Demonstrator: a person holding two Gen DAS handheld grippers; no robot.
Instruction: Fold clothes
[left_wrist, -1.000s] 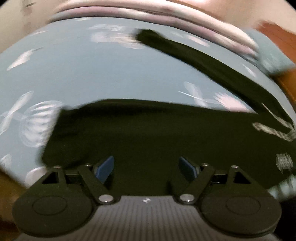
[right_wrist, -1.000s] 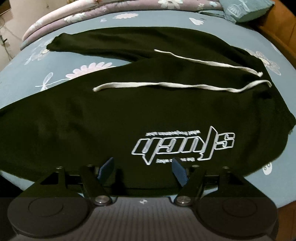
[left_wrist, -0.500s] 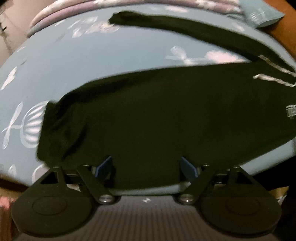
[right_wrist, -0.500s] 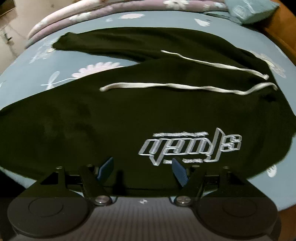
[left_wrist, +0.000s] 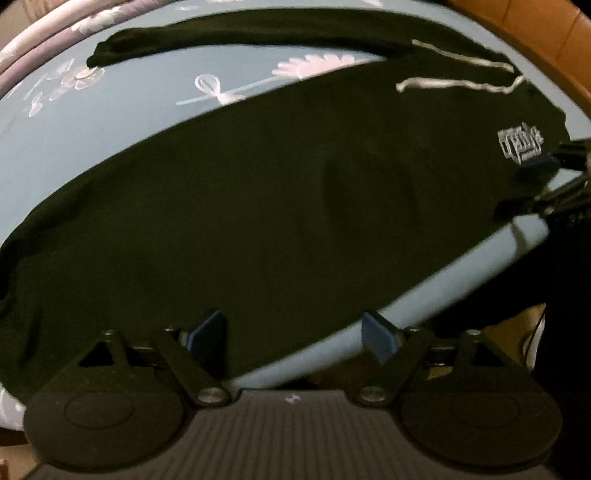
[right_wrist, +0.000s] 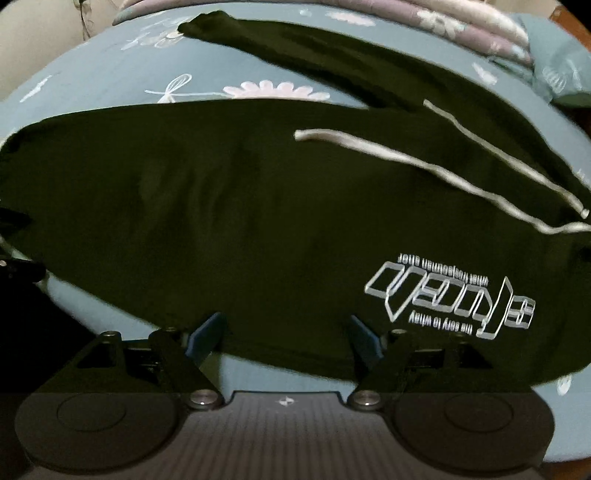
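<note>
While the bed sheet (right_wrist: 110, 77), a smooth blue cotton printed with pale daisies, curves away under the fisheye, the black trousers (right_wrist: 258, 206) lie flat across it, soft matte knit, one leg reaching to eleven o'clock. Two flat white drawstrings (right_wrist: 424, 162) trail at two o'clock; a silvery outlined logo (right_wrist: 450, 295) sits at four o'clock. Both the left gripper (left_wrist: 293, 330) and the right gripper (right_wrist: 286, 332) have blue-padded tongs spread apart, gripping nothing, at the garment's near hem. Compared with a second ago, the left view has swung right and sharpened, and the logo has slid rightward in the right view.
</note>
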